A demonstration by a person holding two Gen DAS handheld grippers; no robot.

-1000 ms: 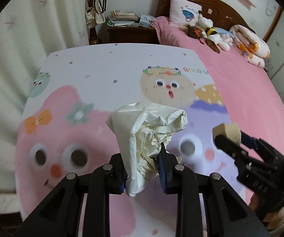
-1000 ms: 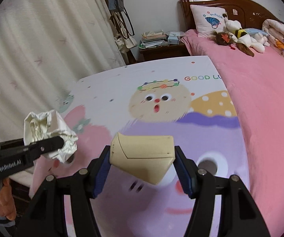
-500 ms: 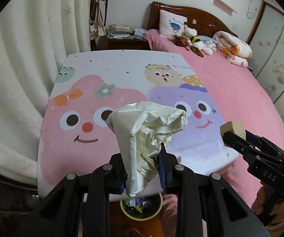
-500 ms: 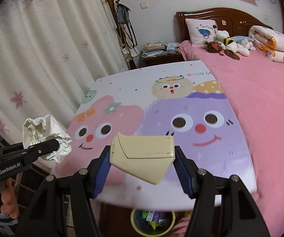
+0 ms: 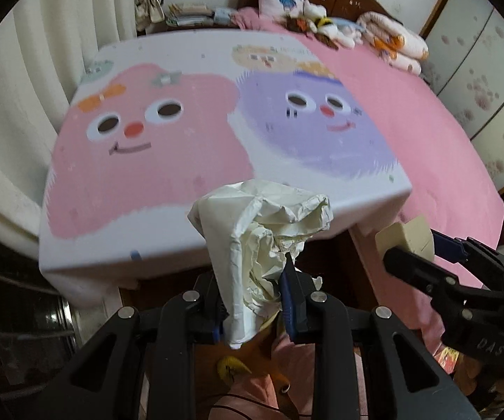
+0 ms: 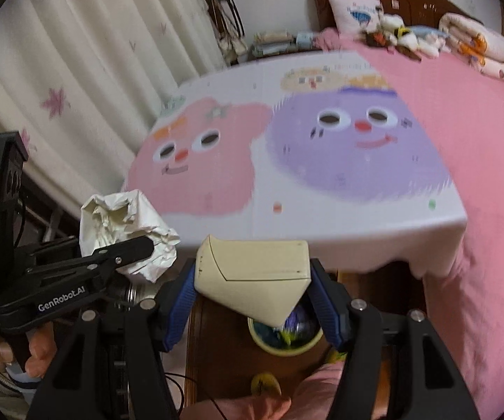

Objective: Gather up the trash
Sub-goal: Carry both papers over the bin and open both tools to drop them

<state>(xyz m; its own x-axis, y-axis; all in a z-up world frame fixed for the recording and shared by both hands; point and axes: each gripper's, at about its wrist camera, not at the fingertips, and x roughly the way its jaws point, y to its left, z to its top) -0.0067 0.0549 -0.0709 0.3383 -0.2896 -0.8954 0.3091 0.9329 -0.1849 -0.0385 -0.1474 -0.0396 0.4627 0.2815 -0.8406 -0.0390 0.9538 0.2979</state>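
- right wrist view: right gripper (image 6: pixel 253 294) squeezes a box (image 6: pixel 252 274) just above the bin (image 6: pixel 284 348).
- left gripper (image 5: pixel 252 301) pinches a paper wad (image 5: pixel 262 238), near the bin.
- both picked up; neither dropped in yet.

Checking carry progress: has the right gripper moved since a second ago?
Yes. The right gripper, holding the beige carton, backed off the cartoon table past its near edge.
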